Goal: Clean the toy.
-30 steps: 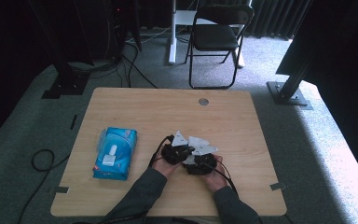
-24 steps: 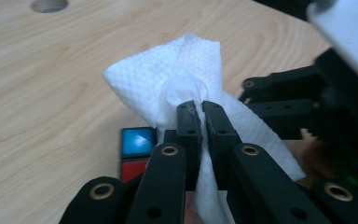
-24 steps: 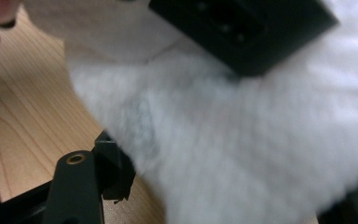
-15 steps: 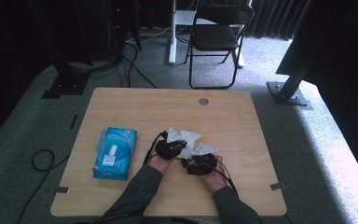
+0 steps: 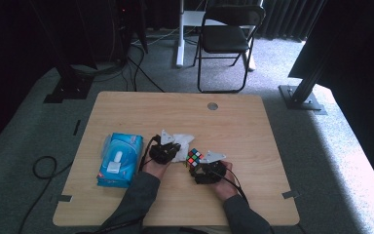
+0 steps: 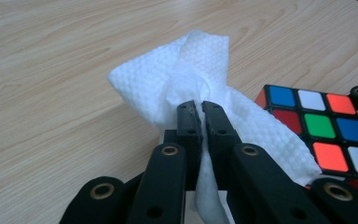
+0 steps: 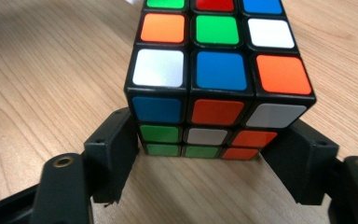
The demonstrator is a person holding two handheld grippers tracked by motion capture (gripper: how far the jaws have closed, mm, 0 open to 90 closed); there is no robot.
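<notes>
Blue wet-wipe pack (image 5: 119, 160) lies at the table's (image 5: 253, 122) left, well clear of my work. Next, my left gripper (image 6: 198, 108) is pinched tight on a white paper tissue (image 6: 186, 74), soft, weightless, likely to tear if dragged. Touching it on the right sits the Rubik's cube (image 7: 216, 70), rigid and slick-faced; my right gripper (image 7: 214, 161) clasps its lower sides, jaws wide, the best hold. Nothing blocks wiping, as I judge it.

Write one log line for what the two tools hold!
left tool: shut on white paper tissue | right tool: shut on multicoloured puzzle cube | wooden table
</notes>
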